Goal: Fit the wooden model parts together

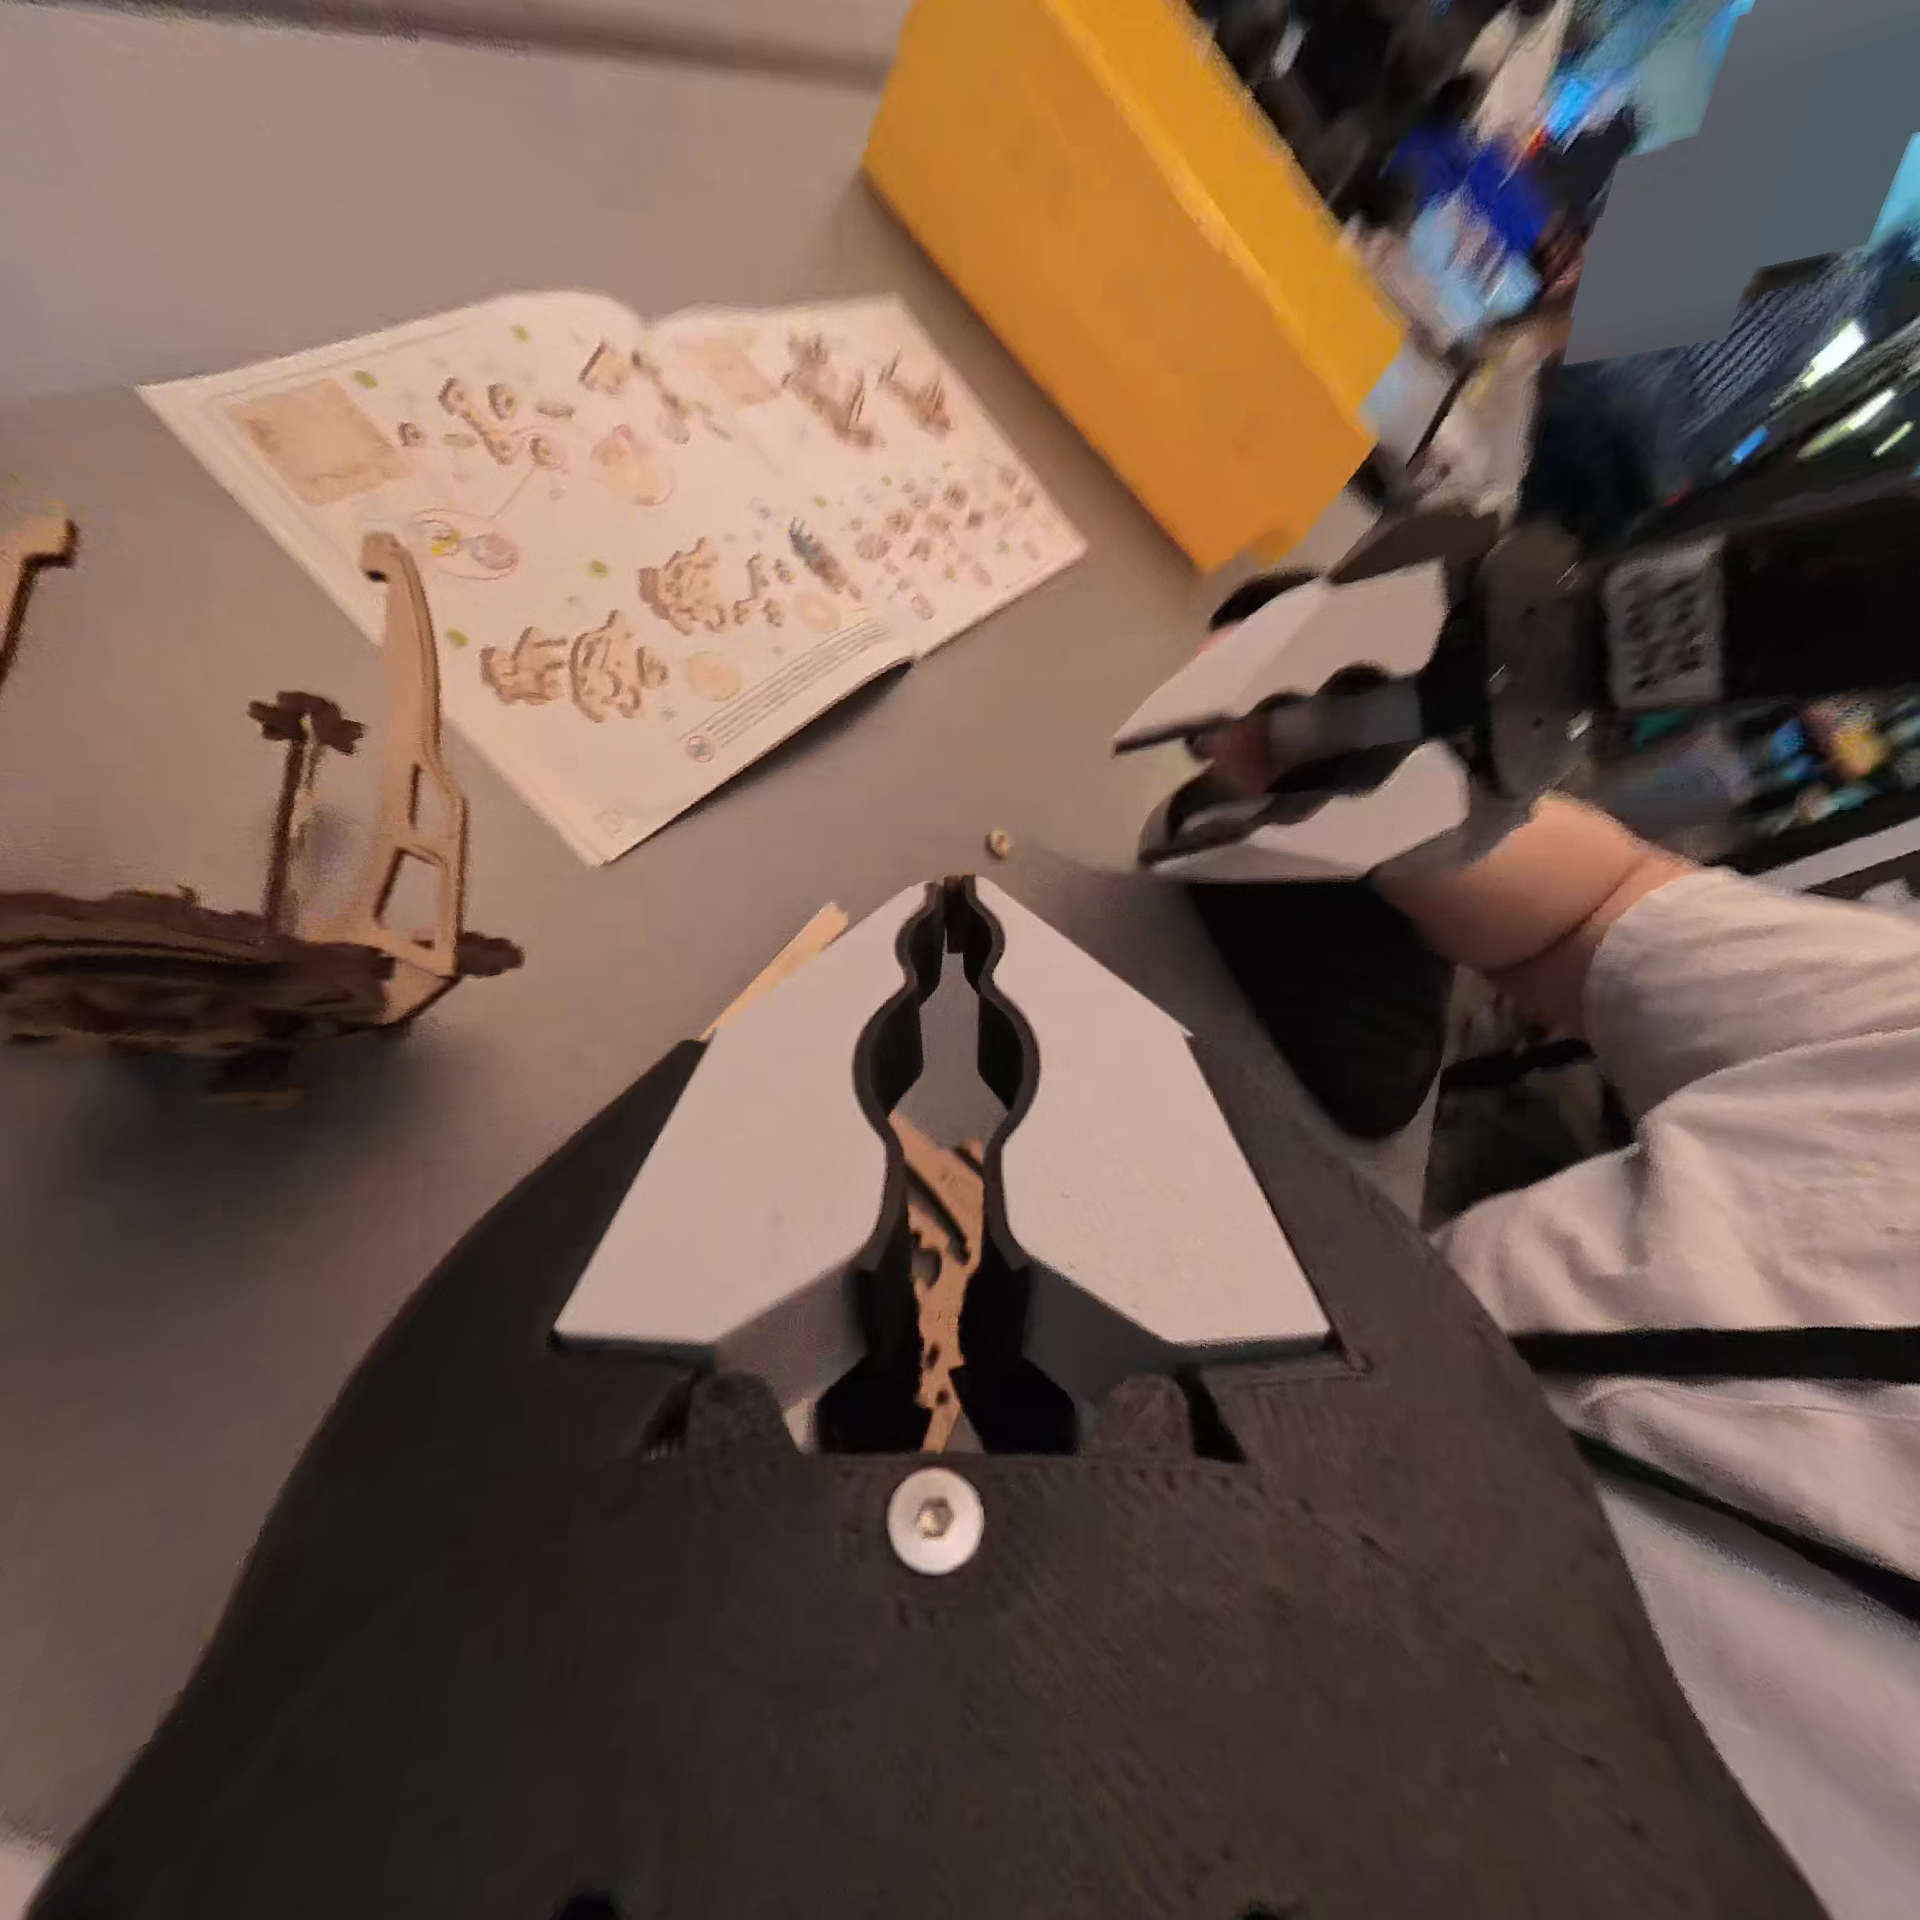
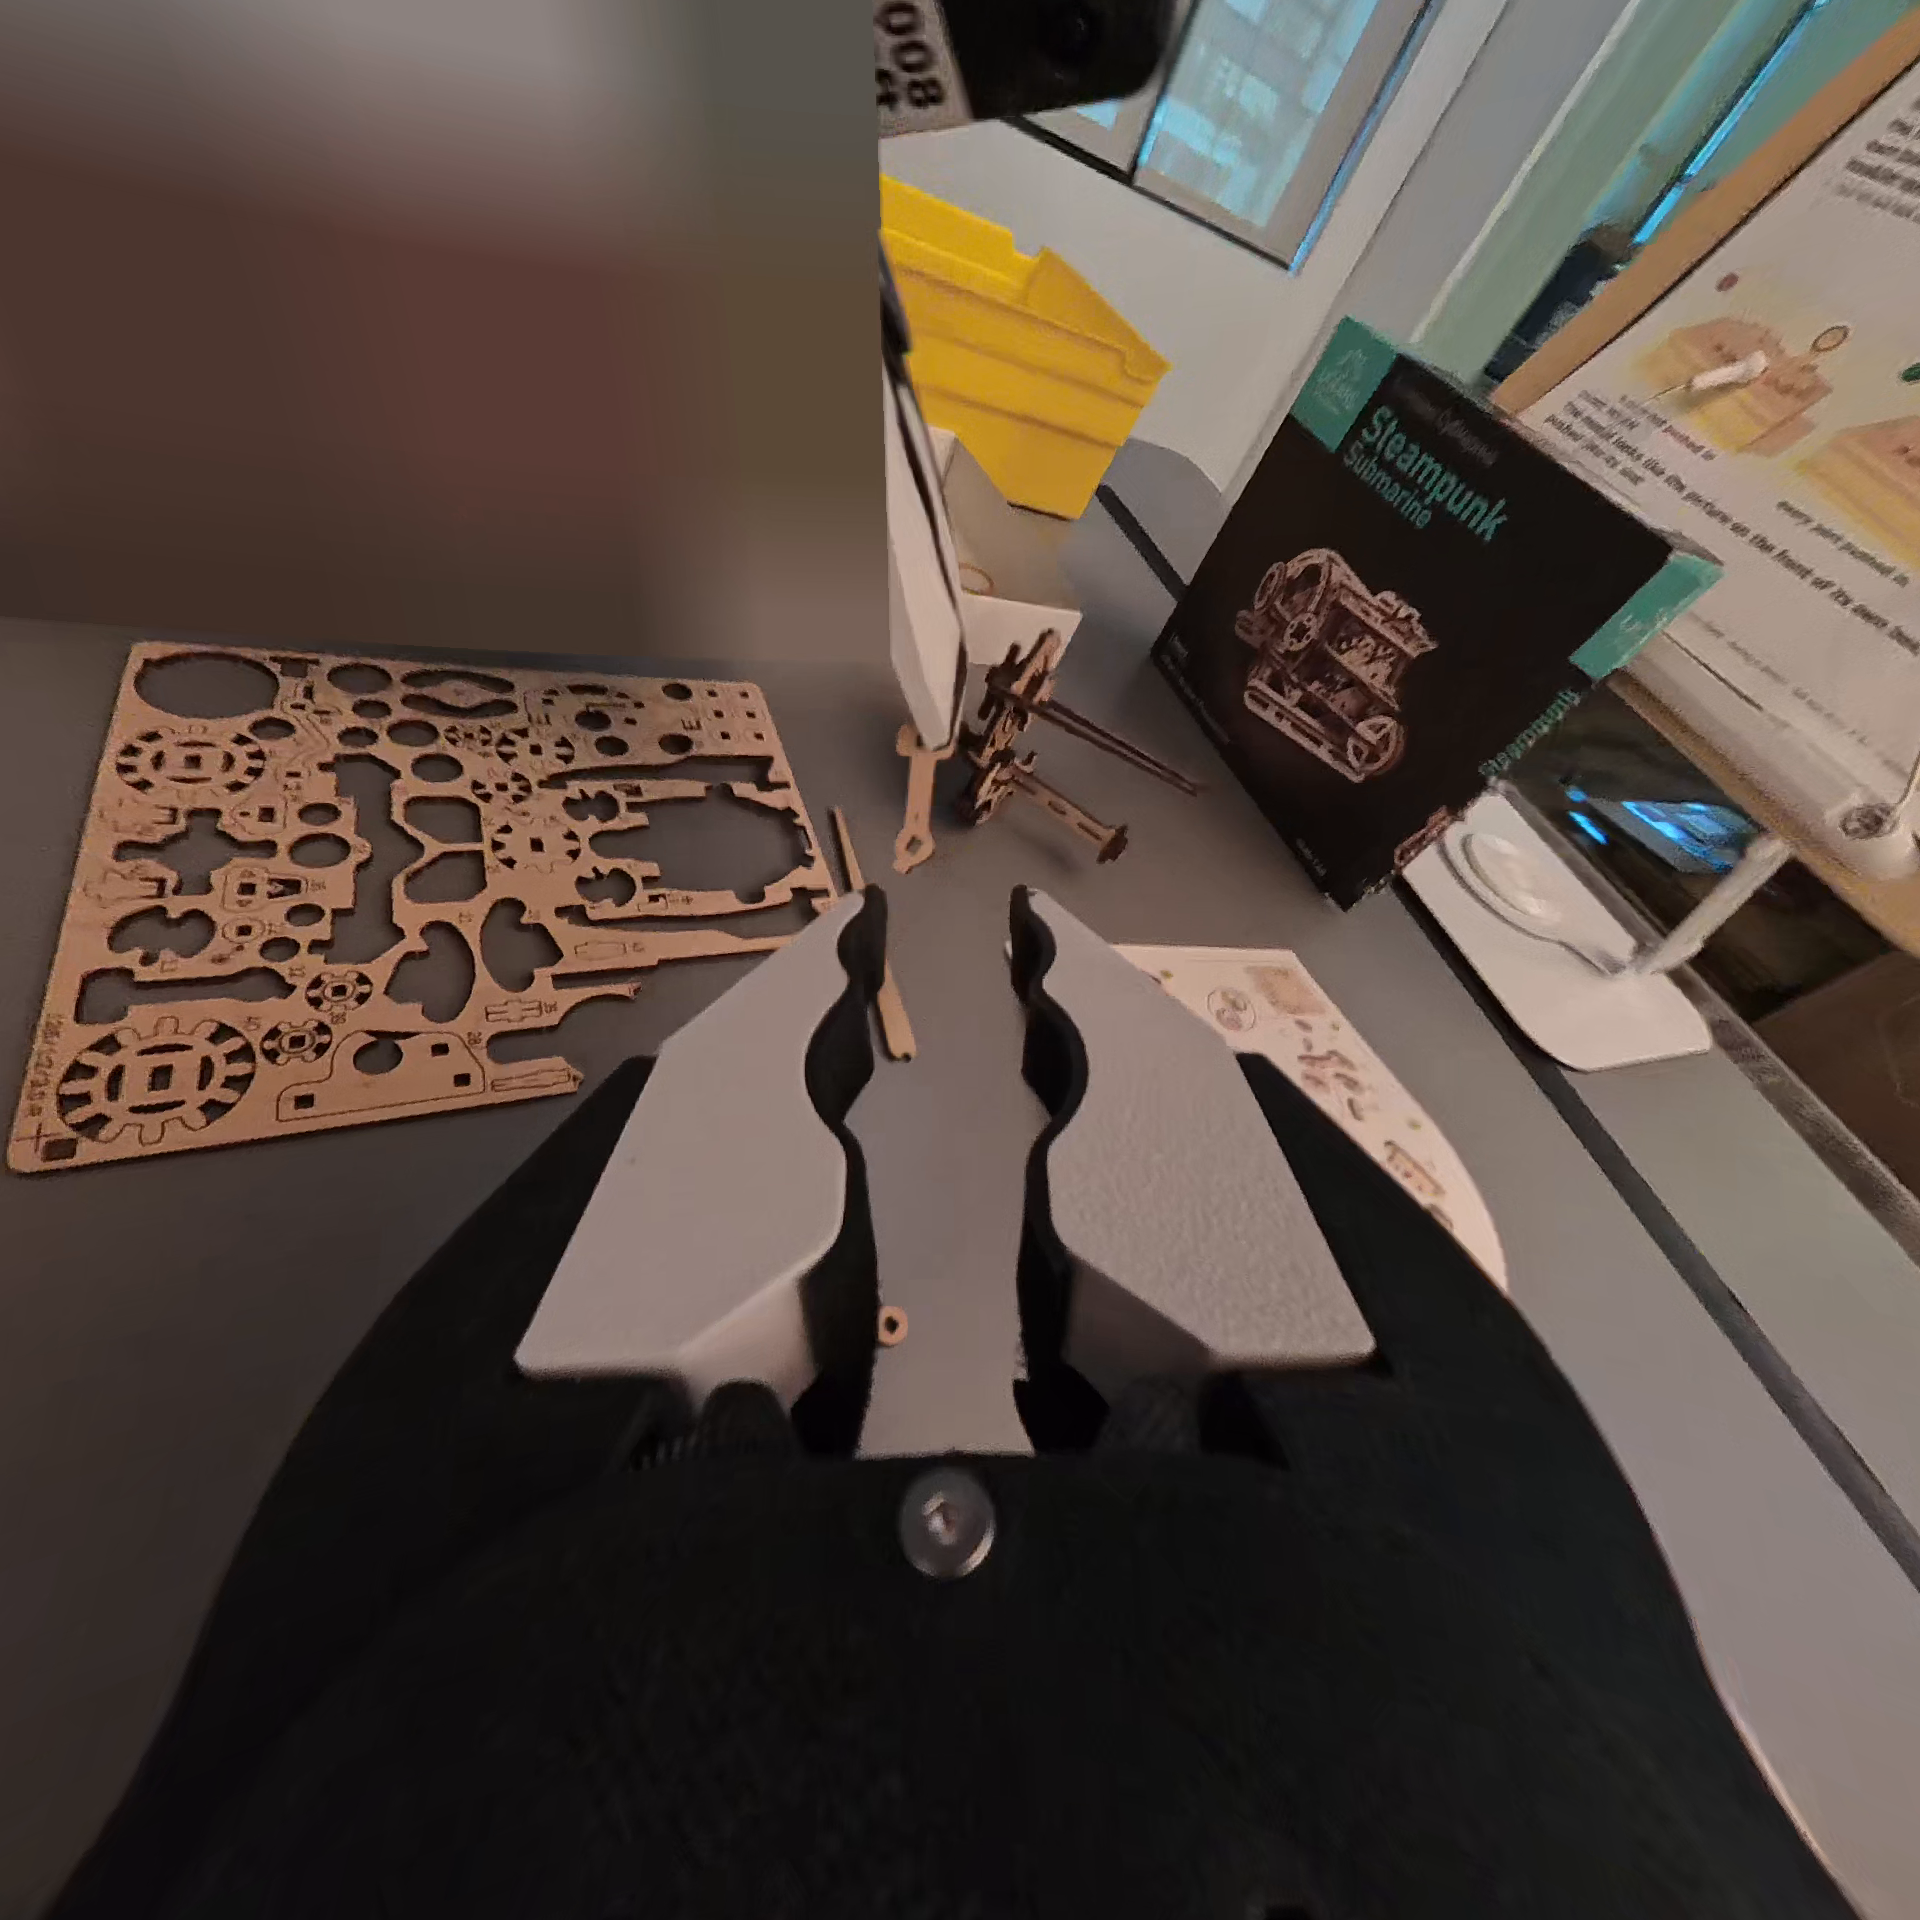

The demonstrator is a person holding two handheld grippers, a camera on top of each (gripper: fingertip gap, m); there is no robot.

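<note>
Plywood, pale and laser-cut with small holes, fills my left tool [image 1: 951, 914]: a thin flat wooden part [image 1: 940, 1278] clamped edge-on between the grey fingers, its long axis running along them toward the tips. My right tool [image 2: 940, 914] hangs released above the smooth grey counter [image 2: 260, 1299], nothing between its wavy black pads. A punched-out part sheet [image 2: 395, 883] lies flat on the counter, and further toward the back edge stands the dark, spindly partial model [image 2: 1013, 738], thin axles pointing toward the upright black box [image 2: 1413, 623].
</note>
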